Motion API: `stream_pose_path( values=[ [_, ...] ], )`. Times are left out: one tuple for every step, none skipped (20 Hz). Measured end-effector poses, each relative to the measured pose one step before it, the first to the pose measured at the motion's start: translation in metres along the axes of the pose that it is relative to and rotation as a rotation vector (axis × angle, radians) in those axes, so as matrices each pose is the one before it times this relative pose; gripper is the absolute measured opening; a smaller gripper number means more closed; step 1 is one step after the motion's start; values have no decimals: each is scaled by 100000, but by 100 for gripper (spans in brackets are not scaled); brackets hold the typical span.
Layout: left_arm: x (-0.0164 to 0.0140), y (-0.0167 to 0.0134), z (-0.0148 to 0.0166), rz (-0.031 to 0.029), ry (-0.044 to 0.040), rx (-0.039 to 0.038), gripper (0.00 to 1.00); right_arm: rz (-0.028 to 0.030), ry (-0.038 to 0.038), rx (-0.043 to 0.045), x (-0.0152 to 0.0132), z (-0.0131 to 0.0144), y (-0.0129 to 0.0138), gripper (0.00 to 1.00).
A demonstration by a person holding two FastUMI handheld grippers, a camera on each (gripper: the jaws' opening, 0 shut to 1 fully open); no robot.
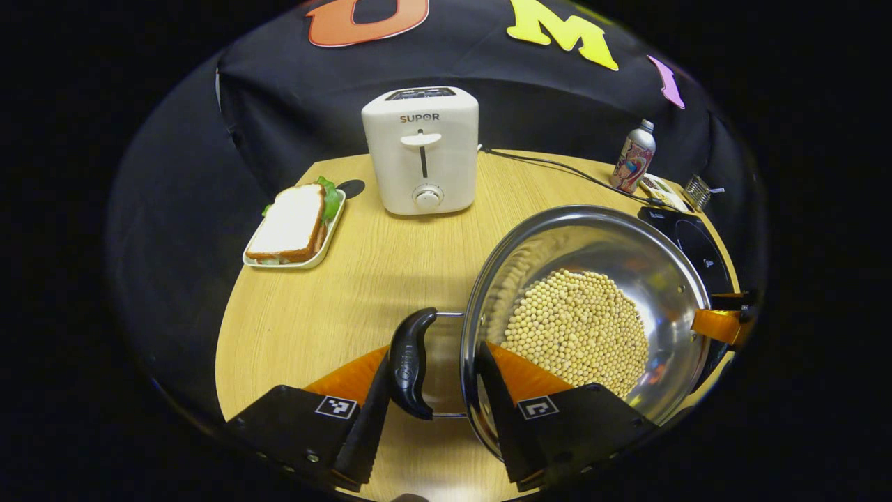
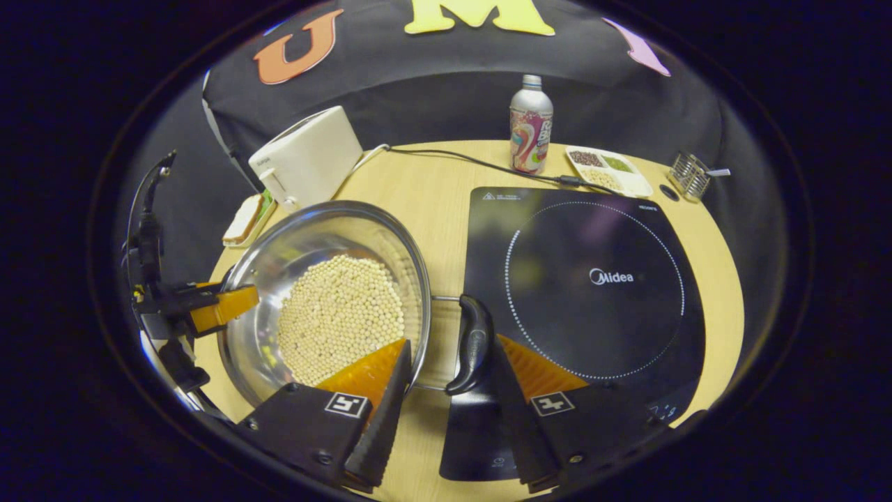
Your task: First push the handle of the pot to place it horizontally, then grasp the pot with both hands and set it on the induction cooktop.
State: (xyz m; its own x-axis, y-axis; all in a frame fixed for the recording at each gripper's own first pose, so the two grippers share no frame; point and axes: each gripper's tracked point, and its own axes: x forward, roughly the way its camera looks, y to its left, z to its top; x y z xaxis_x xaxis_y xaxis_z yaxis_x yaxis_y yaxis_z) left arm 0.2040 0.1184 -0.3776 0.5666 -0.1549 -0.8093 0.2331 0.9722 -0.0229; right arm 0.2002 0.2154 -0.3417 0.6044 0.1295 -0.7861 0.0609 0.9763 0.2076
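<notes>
A steel pot [image 1: 627, 240] [image 2: 313, 230] holding soybeans [image 1: 575, 328] stands on the wooden table, left of the black induction cooktop [image 2: 592, 279] [image 1: 697, 244]. My left gripper [image 1: 435, 359] clamps the pot's left black handle [image 1: 411, 362]: one finger lies outside the handle, the other inside the pot wall. My right gripper [image 2: 449, 348] holds the right handle [image 2: 474, 341] the same way, and that handle overlaps the cooktop's left edge. Each gripper also appears at the far rim in the other's view, the right gripper [image 1: 725, 324] and the left gripper [image 2: 209, 307]. I cannot tell whether the pot is lifted off the table.
A white toaster [image 1: 421, 150] stands at the back, with a sandwich on a small tray [image 1: 293, 226] to its left. Behind the cooktop are a bottle [image 2: 530, 125], a divided dish [image 2: 610, 171], a wire basket [image 2: 690, 174] and a black cable [image 2: 474, 164].
</notes>
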Motion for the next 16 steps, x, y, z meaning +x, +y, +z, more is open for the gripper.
stream_pose_path(
  values=[
    [67, -122, -90, -688, 913, -1043, 66, 634, 990, 1024, -145, 91, -148, 67],
    [-354, 119, -18, -906, 633, -628, 66, 450, 794, 1588, 232, -74, -128, 68],
    [12, -162, 33, -663, 780, -400, 64, 384, 769, 1769, -24, 135, -71, 64],
    [-25, -35, -1, -446, 131, 24, 73, -24, 1016, 1434, 62, 74, -36, 63],
    [-99, 30, 48, -85, 518, -370, 67, -160, 1364, 465, -27, 36, -73, 60],
    [-134, -88, -59, 252, 14, -15, 61, -50, 697, -220, -91, 21, -6, 58],
    [-628, -54, 167, 35, -1038, -29, 59, 155, 144, 706, 258, 69, -39, 56],
    [-73, -144, -8, 171, -576, 893, 48, 218, -17, 201, -305, 1, -150, 57],
    [-272, -191, -42, 76, -316, 688, 68, 465, -277, 1014, -110, 13, -96, 56],
    [-390, -112, -51, 21, -264, 134, 58, 156, -512, 103, -335, -133, -81, 53],
    [-380, -138, 109, -119, -533, 173, 58, -185, -894, -612, -505, -20, -90, 53],
    [-445, -99, 135, -5, -947, -17, 58, 91, -1763, -1475, -518, 188, 46, 53],
    [-301, -107, 137, -51, -660, -395, 58, 37, -1696, -1844, -457, 377, 116, 53],
    [-354, -137, 93, -51, -537, -498, 63, -74, -1463, -937, -488, 205, -81, 53],
    [-517, -117, 146, -3, -621, -418, 58, 62, -895, -841, -461, 153, -31, 53],
    [-211, -311, 55, -82, -645, 53, 58, 103, -826, -542, -470, 89, -106, 53]
  ],
)
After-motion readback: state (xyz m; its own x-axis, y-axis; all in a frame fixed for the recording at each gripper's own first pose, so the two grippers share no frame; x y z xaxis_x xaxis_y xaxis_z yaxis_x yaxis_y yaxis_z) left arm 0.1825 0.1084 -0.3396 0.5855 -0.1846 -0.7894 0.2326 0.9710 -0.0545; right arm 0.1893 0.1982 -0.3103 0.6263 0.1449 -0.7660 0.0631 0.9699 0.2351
